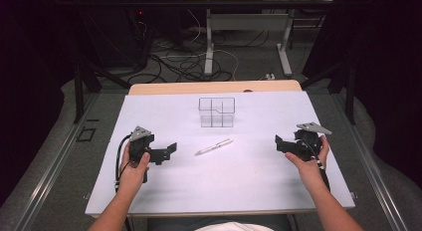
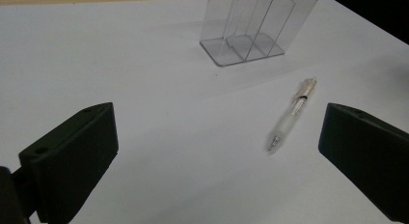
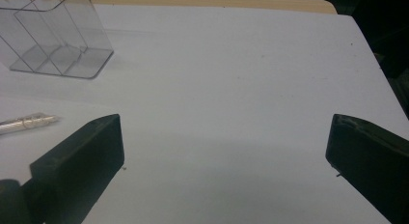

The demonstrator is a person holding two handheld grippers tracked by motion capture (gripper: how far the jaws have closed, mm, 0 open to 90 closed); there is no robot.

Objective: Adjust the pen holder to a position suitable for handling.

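Pen [image 1: 214, 147] between both grippers' jaws.

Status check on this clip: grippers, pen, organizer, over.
Left gripper open, right gripper open, both empty. Pen flat on table, untouched. Clear organizer upright behind it, empty. Nothing in the way.
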